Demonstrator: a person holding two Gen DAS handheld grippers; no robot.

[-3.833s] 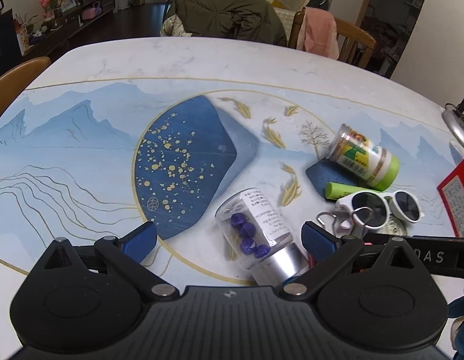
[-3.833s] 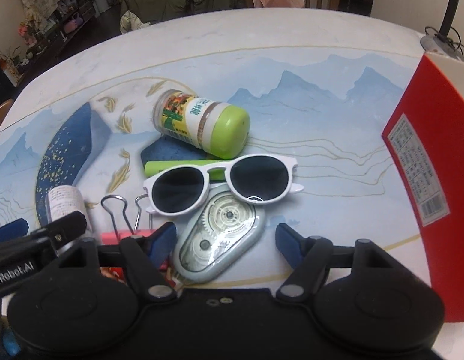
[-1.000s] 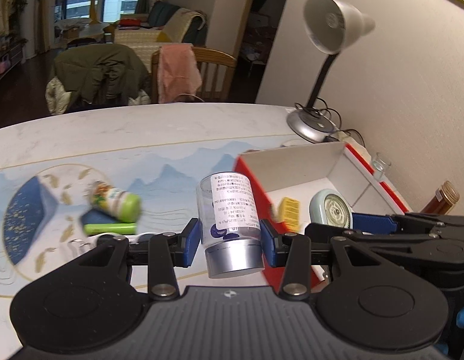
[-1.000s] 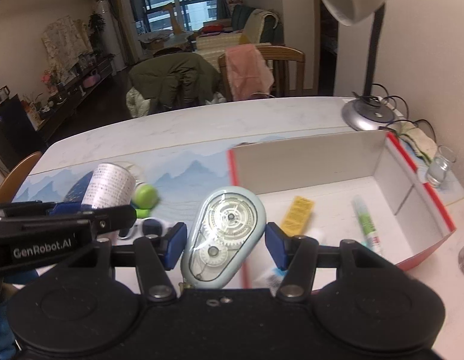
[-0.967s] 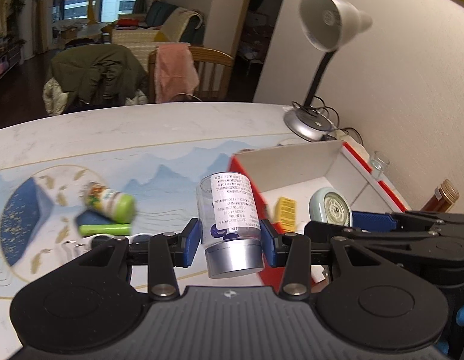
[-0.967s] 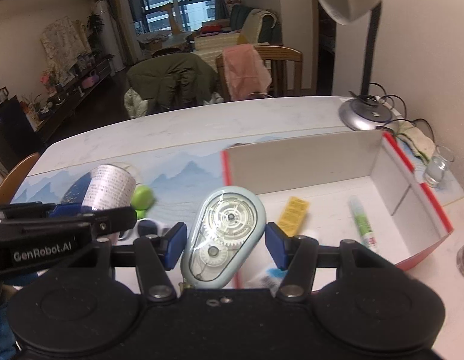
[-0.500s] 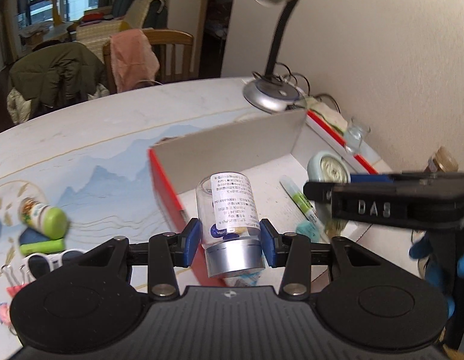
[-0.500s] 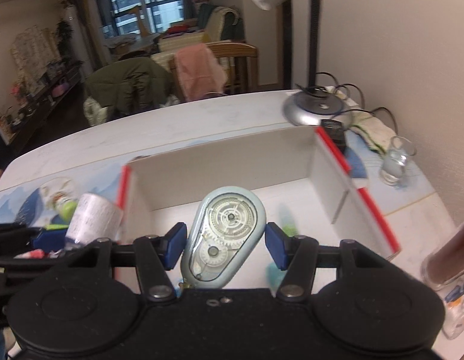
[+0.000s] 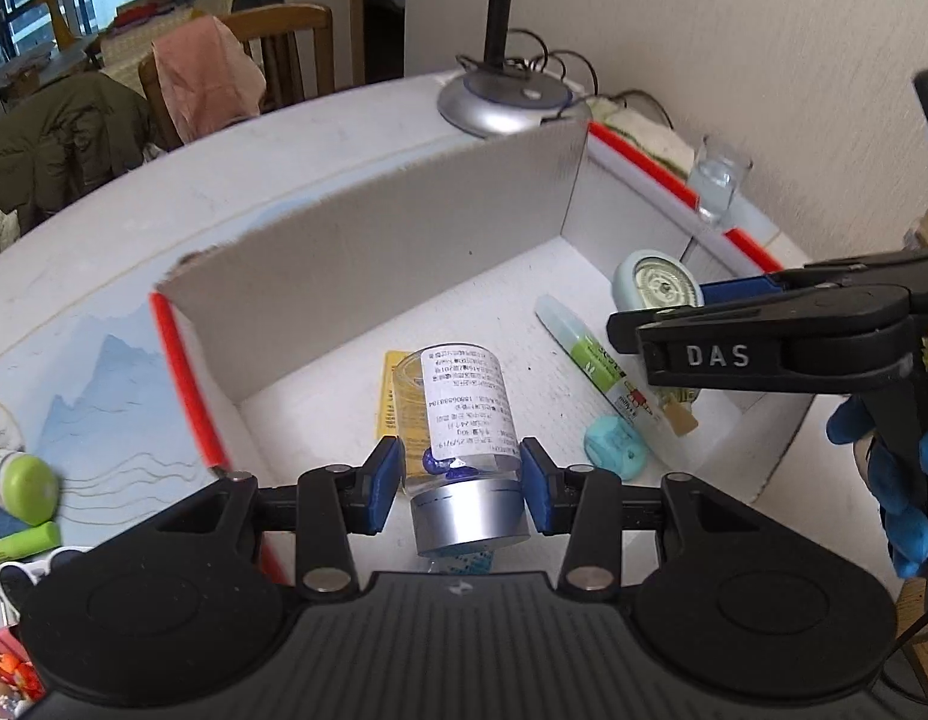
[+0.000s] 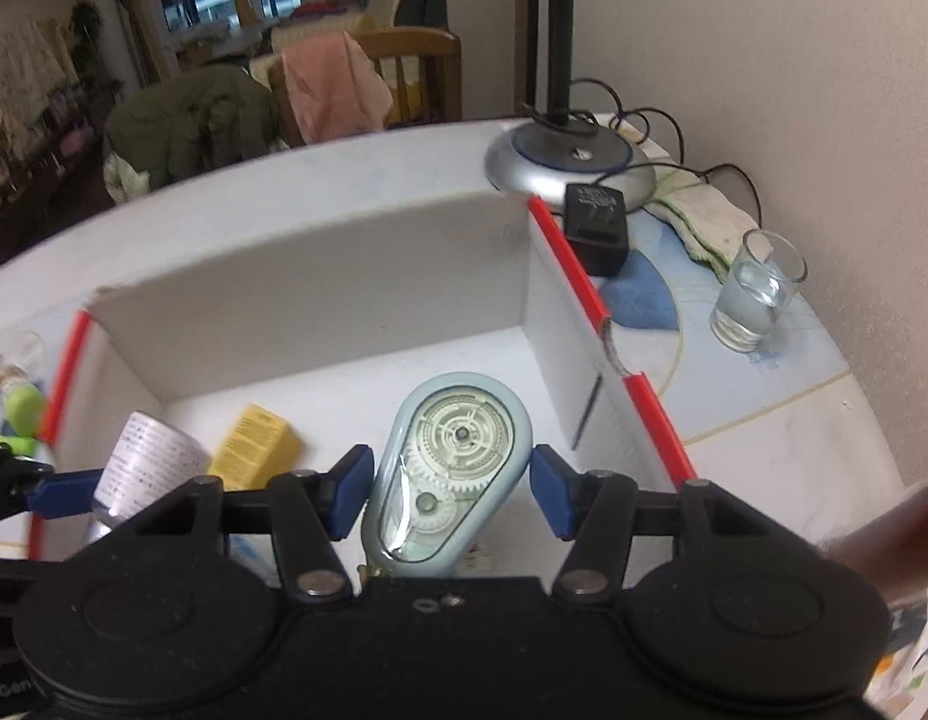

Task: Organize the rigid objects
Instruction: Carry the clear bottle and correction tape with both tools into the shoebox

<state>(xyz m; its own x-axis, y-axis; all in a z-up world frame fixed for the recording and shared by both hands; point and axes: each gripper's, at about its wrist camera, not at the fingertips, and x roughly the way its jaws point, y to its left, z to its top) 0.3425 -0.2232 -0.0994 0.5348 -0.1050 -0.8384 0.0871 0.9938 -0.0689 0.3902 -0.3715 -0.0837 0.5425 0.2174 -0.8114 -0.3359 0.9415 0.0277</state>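
- Beyond the white surface (image 9: 320,168), chairs draped with a pink cloth and a green coat were noted, with a lamp base (image 10: 568,165) and a glass of water (image 10: 754,300) standing near the wall.
- An open box (image 9: 368,276) with red edges and grey inner walls was found on the surface, below both grippers.
- The left gripper (image 9: 461,483) was found clamped on a clear jar (image 9: 461,426) with a silver cap, held cap toward the camera above the box floor.
- The jar was judged light, stiff and smooth-walled; a few small blue pieces were seen inside near the cap. The pads sat just above the cap, a sound place, though slipping on the smooth wall was judged possible.
- The right gripper (image 10: 449,492) was found clamped on a pale blue correction tape dispenser (image 10: 449,468), held by its long sides over the box.
- The dispenser was judged light, hard-shelled and slick; its clear window and gears were judged liable to crack if dropped from height.
- Inside the box were recorded a yellow packet (image 10: 254,444), a green-labelled tube (image 9: 595,354) and a small turquoise item (image 9: 613,447), all lying loose on the floor and apart from one another.
- A green-capped bottle (image 9: 17,480) and a green tube (image 9: 23,543) were recorded on the surface outside the box, not yet sorted.
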